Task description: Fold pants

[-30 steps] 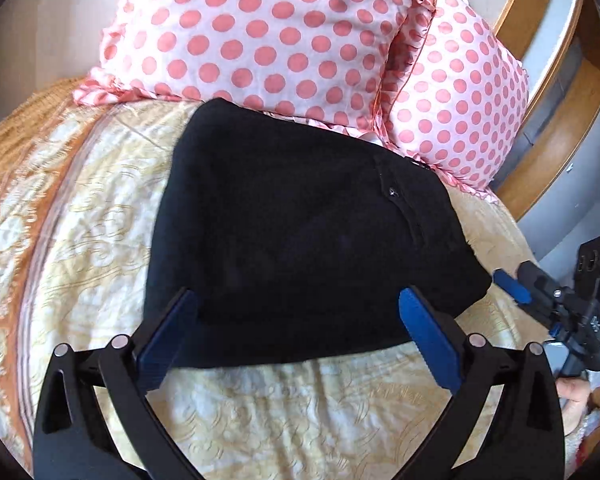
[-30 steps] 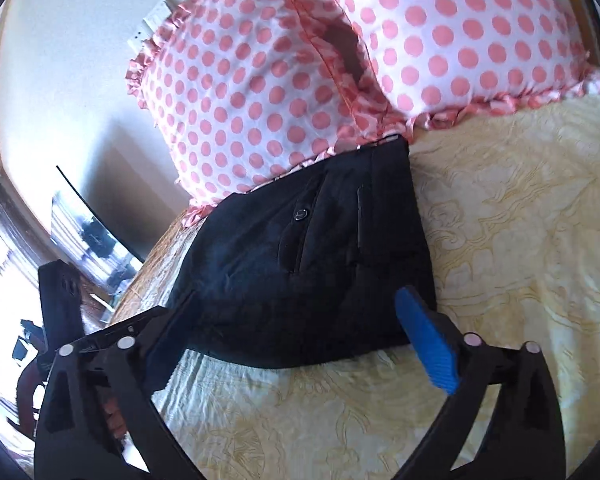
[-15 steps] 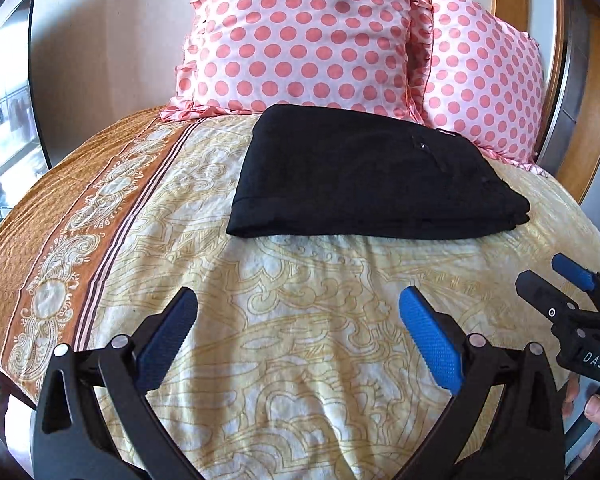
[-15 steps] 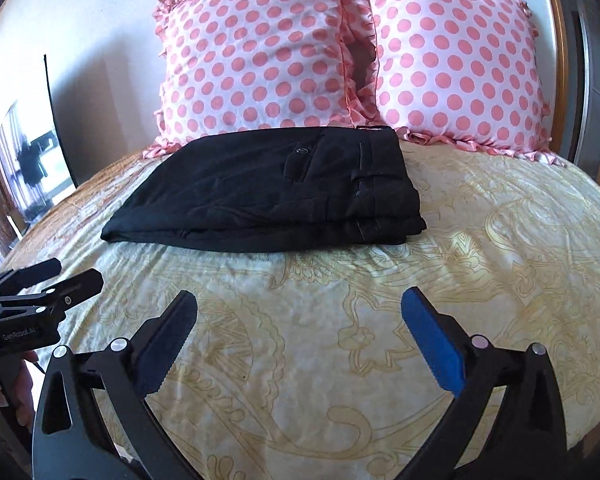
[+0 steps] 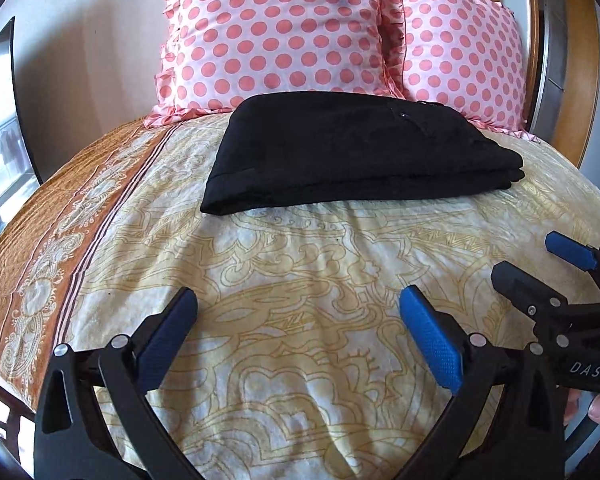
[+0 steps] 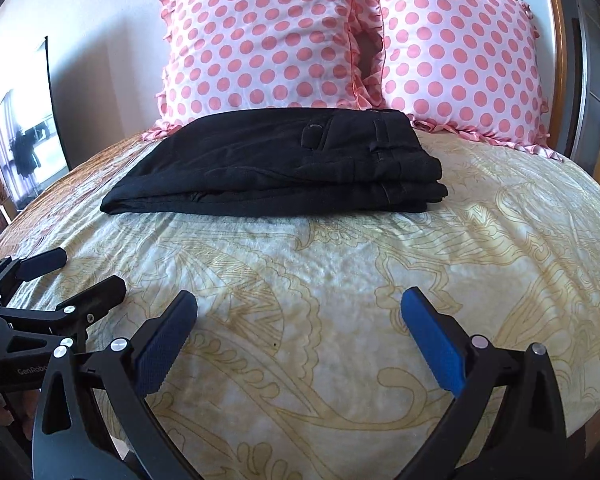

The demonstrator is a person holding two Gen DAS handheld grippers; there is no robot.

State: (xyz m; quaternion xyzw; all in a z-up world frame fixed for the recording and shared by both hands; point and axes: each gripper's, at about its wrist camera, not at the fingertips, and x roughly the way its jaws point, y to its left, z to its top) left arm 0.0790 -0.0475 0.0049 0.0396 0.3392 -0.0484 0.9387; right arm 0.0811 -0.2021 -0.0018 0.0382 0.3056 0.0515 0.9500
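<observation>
Left wrist view: the left gripper (image 5: 298,320), jaws apart and empty, has pulled back from the pants (image 5: 360,160), which lie folded on the bed (image 5: 300,360) against the pillows (image 5: 284,32).

Right wrist view: the right gripper (image 6: 298,320), also spread and empty, has retreated too. The folding looks finished.

The right gripper (image 5: 540,264) reads "DAS"; the left gripper (image 6: 80,276) "GenRobo".
</observation>
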